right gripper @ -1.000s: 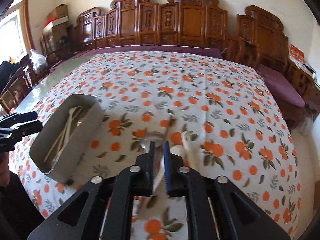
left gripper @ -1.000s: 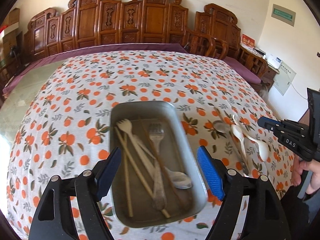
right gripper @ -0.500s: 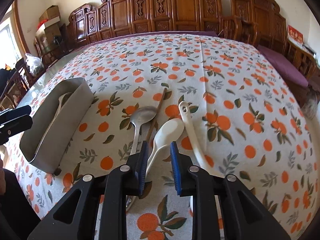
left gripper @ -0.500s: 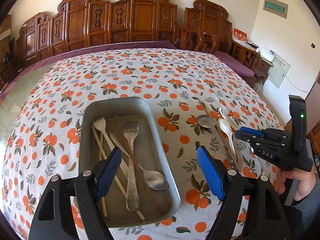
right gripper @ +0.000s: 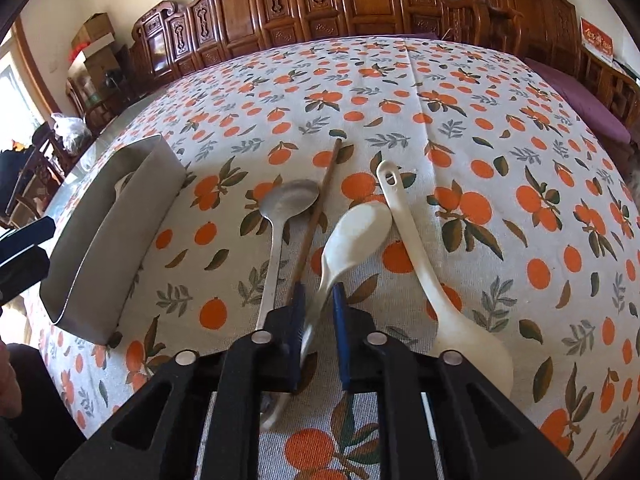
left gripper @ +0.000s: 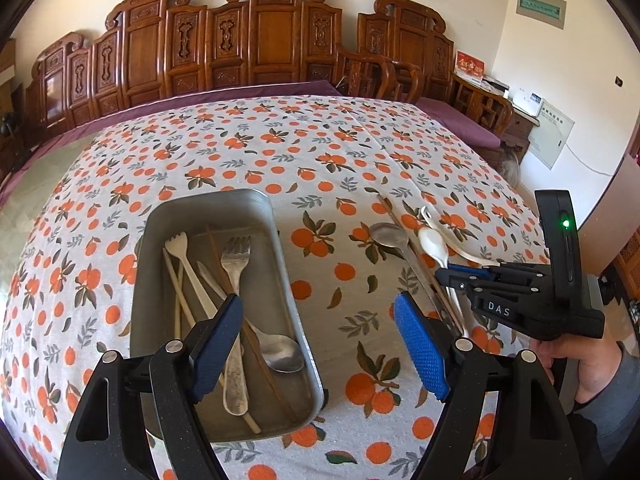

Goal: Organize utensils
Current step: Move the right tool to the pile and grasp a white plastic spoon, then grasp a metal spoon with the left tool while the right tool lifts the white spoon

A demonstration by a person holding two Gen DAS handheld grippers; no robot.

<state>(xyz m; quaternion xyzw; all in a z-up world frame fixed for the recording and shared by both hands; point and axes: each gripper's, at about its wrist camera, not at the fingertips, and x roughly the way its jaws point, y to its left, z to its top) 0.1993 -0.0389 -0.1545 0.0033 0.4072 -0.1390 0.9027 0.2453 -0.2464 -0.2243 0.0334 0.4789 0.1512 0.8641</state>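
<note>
Four utensils loose on the table: a metal spoon point(right gripper: 290, 200), a brown chopstick point(right gripper: 316, 216), a white spoon point(right gripper: 352, 236) and a white ladle-shaped spoon point(right gripper: 440, 300), side by side near the table's near edge, to the right of the tray.
Writing: "DAS" in white letters on the right gripper's black body, seen from the left wrist view; a red card point(left gripper: 470, 68) with gold characters at the back right, too small to read; a green plaque point(left gripper: 540, 2) on the wall, unreadable.
Right gripper point(right gripper: 318, 300): jaws have just been closing, now narrow, blue pads pressed on the handle of the white spoon, whose bowl points away across the cloth.
Left gripper point(left gripper: 320, 340): jaws wide, holding nothing, hanging above the tray's near right corner.
Tray point(left gripper: 280, 264): grey metal, oblong, towards the table's near left; holds a metal fork point(left gripper: 236, 280), a white plastic fork point(left gripper: 178, 246), a metal spoon point(left gripper: 280, 352) and pale and brown chopsticks, all lying lengthways.
Surface: table under a white cloth point(left gripper: 320, 152) printed with oranges and leaves; a purple cloth shows at the far edge.
Room: carved wooden chairs point(left gripper: 272, 40) along a cream wall; boxes stacked at the left in the right wrist view.
Person: a hand point(left gripper: 580, 364) in a grey sleeve grips the right tool's handle.
</note>
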